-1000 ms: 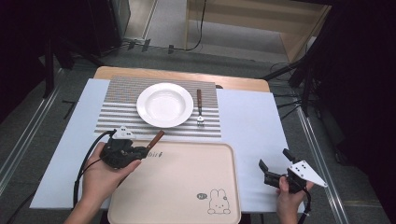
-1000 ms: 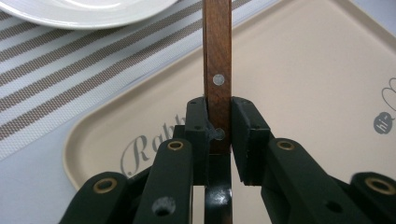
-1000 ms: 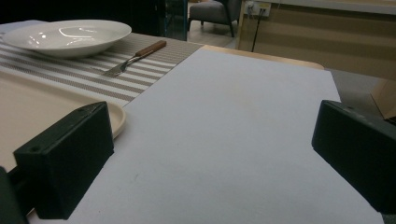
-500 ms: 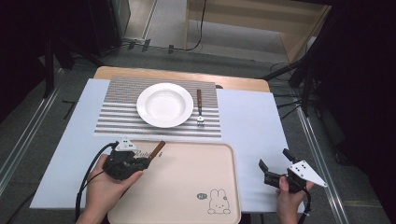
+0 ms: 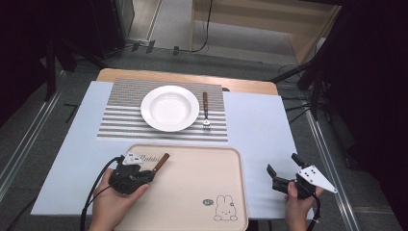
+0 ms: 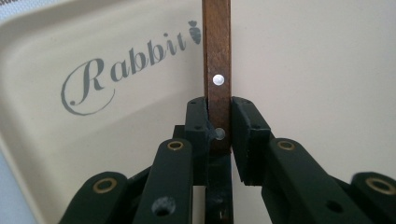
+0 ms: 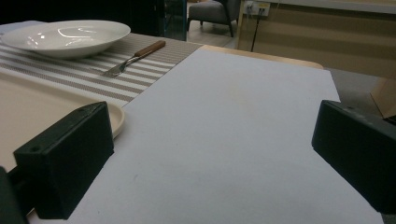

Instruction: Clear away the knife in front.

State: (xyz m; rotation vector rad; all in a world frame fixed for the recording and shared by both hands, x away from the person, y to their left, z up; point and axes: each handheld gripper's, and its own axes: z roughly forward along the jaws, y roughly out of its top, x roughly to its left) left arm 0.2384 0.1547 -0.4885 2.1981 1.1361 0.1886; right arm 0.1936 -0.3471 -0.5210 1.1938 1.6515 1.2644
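My left gripper (image 5: 146, 174) (image 6: 218, 106) is shut on a wooden-handled utensil (image 5: 161, 161) (image 6: 217, 56). It hangs low over the far left corner of the cream rabbit tray (image 5: 192, 202) (image 6: 317, 70). The brown handle with two rivets points away from the jaws, and its other end is hidden behind them. My right gripper (image 5: 285, 174) (image 7: 212, 128) stands open over the pale blue mat to the right of the tray, with nothing between its pads. A white plate (image 5: 170, 108) (image 7: 65, 35) and a fork (image 5: 205, 110) (image 7: 133, 56) lie on the striped placemat (image 5: 120, 120).
The pale blue mat (image 5: 260, 125) (image 7: 243, 121) covers the table. Past it at the far side a strip of wooden tabletop (image 5: 192, 79) shows. Cables trail from both grippers toward the near edge. Dark floor and furniture surround the table.
My left hand has come down and toward the near side with the utensil, from above the tray's far rim to low over its corner. The right gripper has kept still.
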